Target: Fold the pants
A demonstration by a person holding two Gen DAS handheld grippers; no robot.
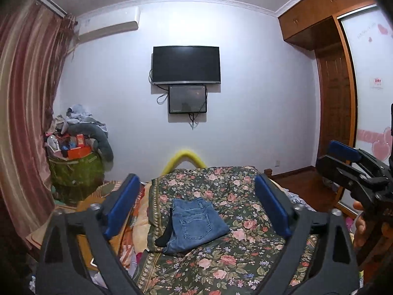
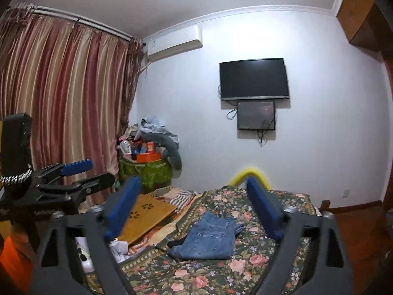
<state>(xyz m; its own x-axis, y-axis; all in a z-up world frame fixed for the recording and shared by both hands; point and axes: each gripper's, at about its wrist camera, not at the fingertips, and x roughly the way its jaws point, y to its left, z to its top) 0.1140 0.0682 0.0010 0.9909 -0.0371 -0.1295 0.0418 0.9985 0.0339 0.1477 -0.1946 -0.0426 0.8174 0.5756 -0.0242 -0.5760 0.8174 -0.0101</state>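
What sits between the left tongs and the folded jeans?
Nothing but bare floral bedspread; the open left tongs hang clear of the folded blue denim jeans, per the left wrist view.

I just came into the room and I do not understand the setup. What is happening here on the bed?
A person holds a two-finger gripper in each hand and is folding pants. The jeans lie folded into a compact stack on the floral bedspread, with something dark poking out at one edge. The left gripper and the right gripper are both above the bed with jaws wide open and hold nothing. Neither touches the jeans, so the fold looks finished.
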